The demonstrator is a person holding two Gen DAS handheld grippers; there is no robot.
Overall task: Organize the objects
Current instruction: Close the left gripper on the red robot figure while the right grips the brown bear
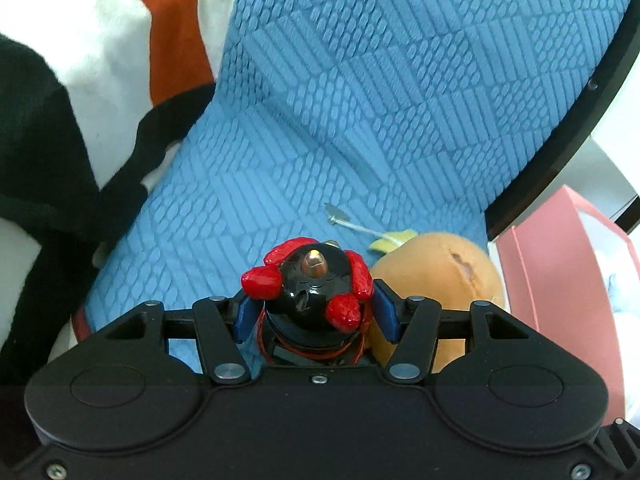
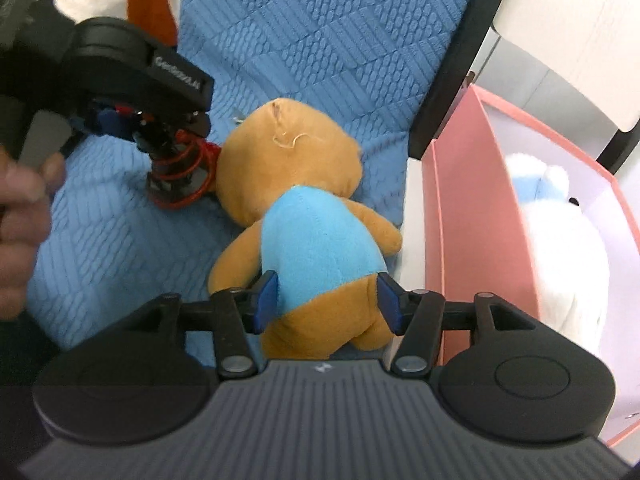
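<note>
A black toy with red arms and red cord [image 1: 312, 292] sits on the blue quilted cover, and my left gripper [image 1: 316, 316] has its blue pads against both sides of it; the toy also shows in the right wrist view [image 2: 176, 176]. A brown plush bear in a light blue shirt [image 2: 304, 216] lies face down beside it; its head shows in the left wrist view [image 1: 436, 276]. My right gripper [image 2: 326, 304] straddles the bear's lower body, jaws wide with the pads touching its sides.
A pink box [image 2: 452, 216] stands right of the bed edge and holds a white and blue plush [image 2: 556, 232]. A black bed frame rail [image 2: 452, 56] borders the cover. A white, orange and black fabric [image 1: 80, 80] lies at the left.
</note>
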